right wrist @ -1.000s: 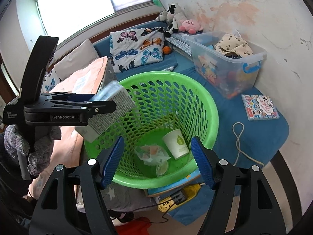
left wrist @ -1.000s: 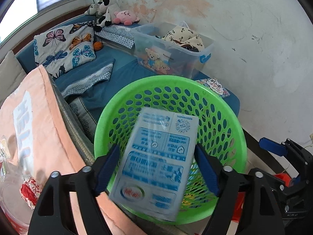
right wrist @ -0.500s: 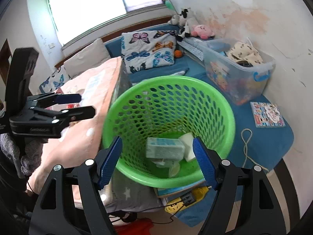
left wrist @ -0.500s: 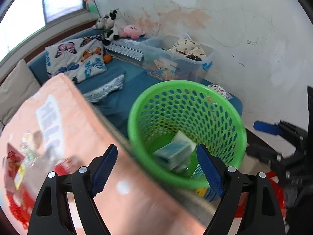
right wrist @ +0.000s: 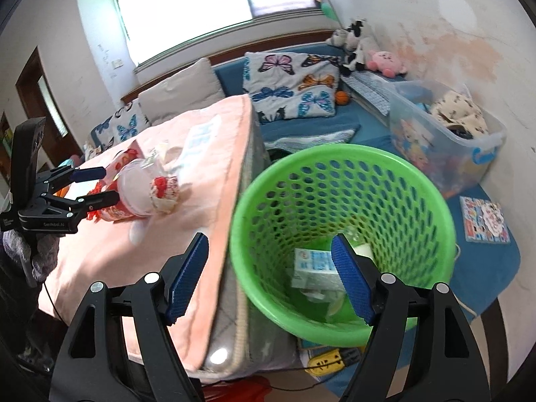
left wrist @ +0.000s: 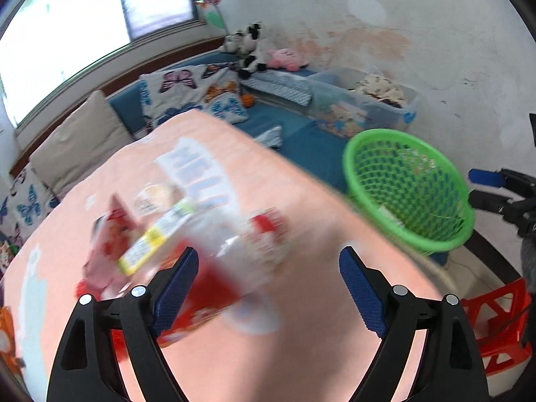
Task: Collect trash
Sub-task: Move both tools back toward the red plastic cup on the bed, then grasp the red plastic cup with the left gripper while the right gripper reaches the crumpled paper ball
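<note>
- My left gripper (left wrist: 268, 279) is spread wide over the pink cloth (left wrist: 234, 361), with blurred trash (left wrist: 207, 231) between its fingers, unclamped
- My right gripper (right wrist: 269, 276) gapes empty above the green basket (right wrist: 428, 197)
- A blue-white carton (right wrist: 313, 266) lies in the basket

One green basket (right wrist: 341, 234), one milk carton (right wrist: 315, 268), two hand-held grippers (right wrist: 271, 278) (left wrist: 268, 288).

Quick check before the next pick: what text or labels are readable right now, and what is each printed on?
"GenRobot.AI": white, on the left claw body.
"HE...": pale letters on the pink blanket; remainder blurred.
Blue-and-white carton in the green basket: print too small.
Wrappers on the blanket: motion-blurred, unreadable.
Clear storage bin: blue lettering, not legible.
</note>
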A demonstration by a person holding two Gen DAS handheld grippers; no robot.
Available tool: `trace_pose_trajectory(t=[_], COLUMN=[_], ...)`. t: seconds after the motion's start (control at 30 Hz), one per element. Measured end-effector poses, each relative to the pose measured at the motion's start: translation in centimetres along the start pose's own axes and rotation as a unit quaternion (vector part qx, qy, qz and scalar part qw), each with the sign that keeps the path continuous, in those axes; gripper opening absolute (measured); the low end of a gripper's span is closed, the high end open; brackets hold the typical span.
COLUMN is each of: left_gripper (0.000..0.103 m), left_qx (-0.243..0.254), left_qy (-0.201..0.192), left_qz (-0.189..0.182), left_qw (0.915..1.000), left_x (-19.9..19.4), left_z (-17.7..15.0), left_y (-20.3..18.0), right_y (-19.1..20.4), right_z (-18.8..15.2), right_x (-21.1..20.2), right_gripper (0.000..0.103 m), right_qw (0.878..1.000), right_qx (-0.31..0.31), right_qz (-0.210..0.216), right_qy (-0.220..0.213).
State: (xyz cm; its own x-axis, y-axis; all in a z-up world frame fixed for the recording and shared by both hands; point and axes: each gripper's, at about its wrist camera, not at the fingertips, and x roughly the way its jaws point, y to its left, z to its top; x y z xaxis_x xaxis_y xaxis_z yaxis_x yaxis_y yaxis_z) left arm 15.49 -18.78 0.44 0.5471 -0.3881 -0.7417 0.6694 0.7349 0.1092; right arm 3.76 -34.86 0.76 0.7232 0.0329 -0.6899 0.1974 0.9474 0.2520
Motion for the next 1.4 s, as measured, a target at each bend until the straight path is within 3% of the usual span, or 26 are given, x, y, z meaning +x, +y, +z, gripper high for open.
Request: trace_pose_trajectory(t=[0.17,0.43,0.77,1.23,1.4], left_gripper=[0.083,0.085,0.085,0.086,0.079], left_qx=[-0.004,0.037,0.103,0.149,0.153], left_qy=[0.009,0.022,0.045,0.067,0.059], left_qz=[0.016,0.011,-0.010,-0.032,-0.020], left_qw=[0.9998,0.9990,0.9936,0.9861,0.9863], left_x=[-0.3,0.3,2.9,5.6,5.4], left_z=[-1.8,-3.5,-3.2,-3.6,-3.8], left_y=[3.3,6.1,6.4,5.9,5.6], right_y=[2.0,4.8,6.4,7.4,8.0], right_z=[0.8,1.7,2.0,2.1,2.1], right_x=[1.5,3.5,5.4,7.7,8.1], right_gripper=[0.076,0.076,0.076,0.076,0.076], right_qw=[1.000,0.999,0.997,0.995,0.994], right_qx=[-0.019,-0.041,-0.056,-0.065,-0.072], right_qz=[0.013,0.029,0.032,0.037,0.044], right_qy=[0.008,0.020,0.040,0.062,0.063])
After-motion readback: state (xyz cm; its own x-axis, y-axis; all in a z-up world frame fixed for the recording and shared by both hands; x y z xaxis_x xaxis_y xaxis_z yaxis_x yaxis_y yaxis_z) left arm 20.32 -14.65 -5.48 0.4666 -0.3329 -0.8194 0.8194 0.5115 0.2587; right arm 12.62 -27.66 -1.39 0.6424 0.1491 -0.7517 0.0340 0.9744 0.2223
